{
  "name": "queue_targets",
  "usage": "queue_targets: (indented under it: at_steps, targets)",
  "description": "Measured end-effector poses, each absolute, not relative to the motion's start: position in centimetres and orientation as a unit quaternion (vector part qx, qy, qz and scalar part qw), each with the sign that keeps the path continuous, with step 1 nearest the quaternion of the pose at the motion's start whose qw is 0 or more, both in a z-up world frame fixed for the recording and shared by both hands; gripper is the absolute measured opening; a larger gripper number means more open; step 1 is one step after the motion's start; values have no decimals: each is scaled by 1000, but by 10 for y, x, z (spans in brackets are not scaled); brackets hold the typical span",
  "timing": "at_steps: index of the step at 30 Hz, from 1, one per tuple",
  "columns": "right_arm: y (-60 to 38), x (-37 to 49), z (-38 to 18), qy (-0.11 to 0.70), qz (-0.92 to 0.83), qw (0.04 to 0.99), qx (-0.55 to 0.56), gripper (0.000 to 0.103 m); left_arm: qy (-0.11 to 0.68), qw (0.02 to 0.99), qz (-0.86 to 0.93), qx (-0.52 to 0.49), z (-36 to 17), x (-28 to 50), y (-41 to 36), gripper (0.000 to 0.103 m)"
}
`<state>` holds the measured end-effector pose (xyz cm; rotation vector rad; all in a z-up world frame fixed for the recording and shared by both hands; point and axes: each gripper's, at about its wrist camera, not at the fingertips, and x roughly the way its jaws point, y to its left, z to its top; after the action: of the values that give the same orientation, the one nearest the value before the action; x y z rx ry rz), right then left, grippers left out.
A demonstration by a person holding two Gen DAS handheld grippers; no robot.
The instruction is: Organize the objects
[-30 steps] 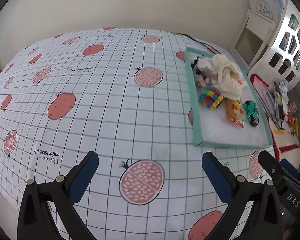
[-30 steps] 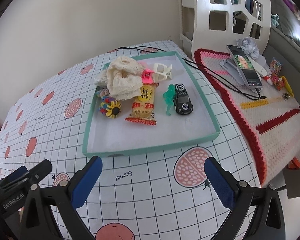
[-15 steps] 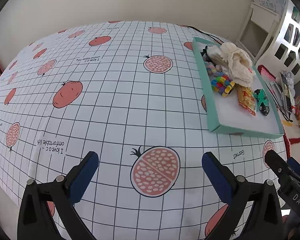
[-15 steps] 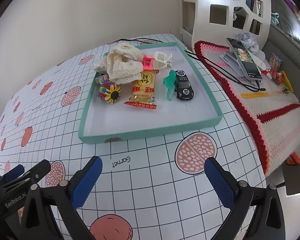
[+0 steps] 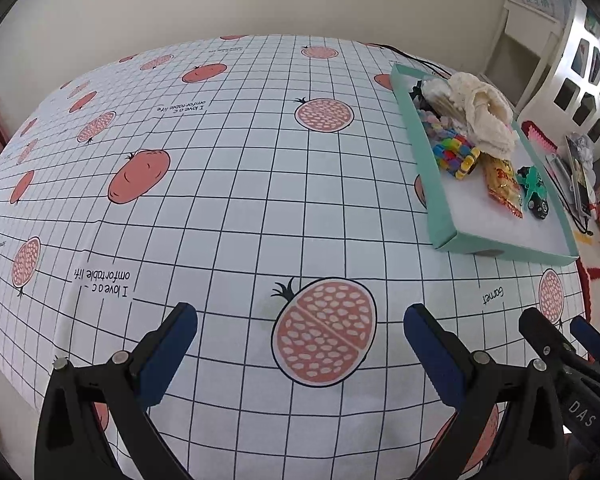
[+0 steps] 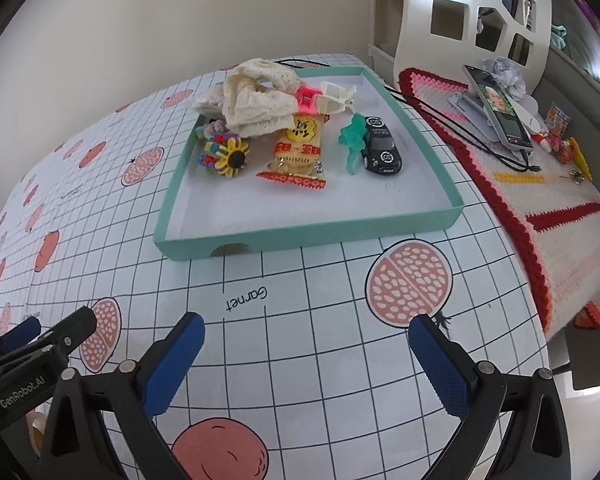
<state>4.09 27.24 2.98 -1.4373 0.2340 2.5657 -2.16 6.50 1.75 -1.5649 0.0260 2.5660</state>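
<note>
A shallow teal cardboard tray [image 6: 312,236] is seen at centre frame on the pomegranate-print counter [image 6: 300,320], loaded with a black toy car [image 6: 380,148], a yellow snack packet [image 6: 298,150] and a cream lace cloth [image 6: 256,100]. Both the right tool [image 6: 306,364] and left tool [image 5: 300,354] are held wide open and empty, at lower frame.

Left wrist view: looking forward and down along the left hand-held gripper [image 5: 300,344] over open gridded surface [image 5: 236,200], teal tray [image 5: 424,152] well off to the right. Right wrist view: looking forward and down along the right hand-held gripper [image 6: 306,354], facing the tray [image 6: 300,236] head-on and nearer. Shared by both — tray with contents, "Garnet" lettering [image 6: 247,299] [image 5: 493,295], crocheted blanket [image 6: 556,208] [image 5: 540,142]; each view catching the other gripper at its edge.
</note>
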Motion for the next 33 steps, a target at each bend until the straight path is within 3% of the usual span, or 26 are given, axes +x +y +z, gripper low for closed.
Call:
queue_targets:
  at_steps: [33]
  targets:
    - [268, 37, 19, 70, 862, 91, -494, 103, 2, 74, 844, -531, 4, -24, 56, 103]
